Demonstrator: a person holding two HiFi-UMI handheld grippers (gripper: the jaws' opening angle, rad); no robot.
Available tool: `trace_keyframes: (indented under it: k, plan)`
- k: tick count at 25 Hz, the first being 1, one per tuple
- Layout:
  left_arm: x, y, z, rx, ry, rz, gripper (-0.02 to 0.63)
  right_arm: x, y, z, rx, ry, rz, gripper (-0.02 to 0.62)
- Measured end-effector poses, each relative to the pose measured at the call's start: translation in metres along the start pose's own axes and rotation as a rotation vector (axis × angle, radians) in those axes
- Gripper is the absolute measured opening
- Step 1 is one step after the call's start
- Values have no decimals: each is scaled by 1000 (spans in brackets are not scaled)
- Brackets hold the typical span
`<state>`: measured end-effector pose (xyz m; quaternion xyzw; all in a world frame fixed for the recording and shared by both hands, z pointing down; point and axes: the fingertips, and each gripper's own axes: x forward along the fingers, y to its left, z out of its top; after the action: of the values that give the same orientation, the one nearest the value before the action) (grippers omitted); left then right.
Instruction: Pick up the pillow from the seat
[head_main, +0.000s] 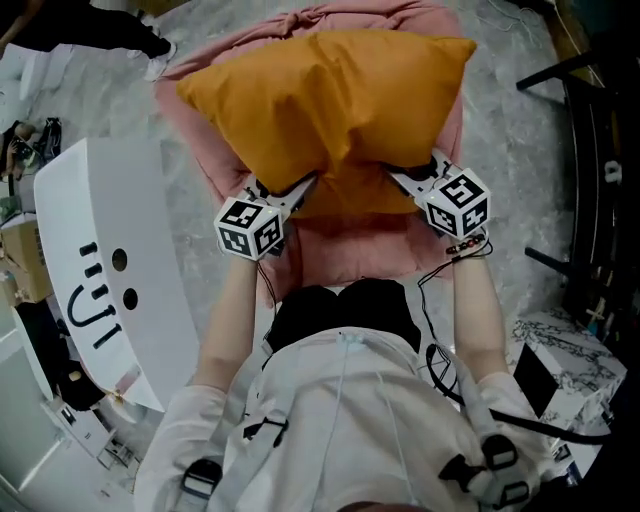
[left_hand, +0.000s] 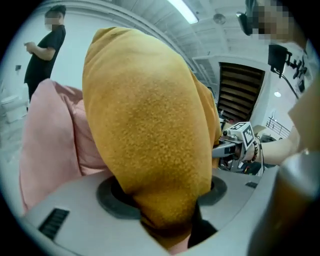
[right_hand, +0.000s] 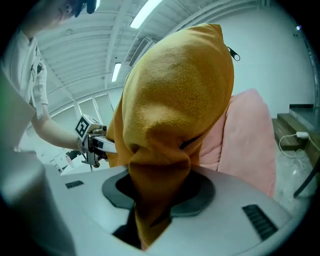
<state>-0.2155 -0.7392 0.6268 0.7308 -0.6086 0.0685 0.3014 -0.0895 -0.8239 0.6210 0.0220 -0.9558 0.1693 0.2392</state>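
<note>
A mustard-yellow pillow (head_main: 325, 100) lies over a pink beanbag seat (head_main: 345, 245). My left gripper (head_main: 300, 188) is shut on the pillow's near edge at its left side, and my right gripper (head_main: 405, 180) pinches the same edge at its right side. In the left gripper view the pillow (left_hand: 150, 130) bunches between the jaws of that gripper (left_hand: 162, 202), with the right gripper (left_hand: 240, 145) beyond it. Through the right gripper view the pillow fabric (right_hand: 175, 115) is squeezed into a fold at that gripper (right_hand: 157, 192), and the left gripper (right_hand: 92, 140) shows at the left.
A white panel with black marks (head_main: 110, 290) stands at my left. A black metal frame (head_main: 590, 170) runs along the right, above a marble-patterned box (head_main: 565, 365). A person in black (left_hand: 45, 50) stands beyond the pink seat (left_hand: 50, 145).
</note>
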Motion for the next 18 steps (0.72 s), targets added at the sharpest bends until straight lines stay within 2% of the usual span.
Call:
trace_keyframes:
  k: [4, 10, 18]
  plan:
    - [-29, -17, 47, 52, -105, -27, 275, -28, 24, 55, -99, -65, -65, 160]
    - [-97, -28, 112, 160, -265, -48, 275, -52, 86, 134, -247, -172, -147, 169]
    - [-176, -44, 187, 293, -403, -76, 275, -79, 160, 214, -371, -298, -222, 178]
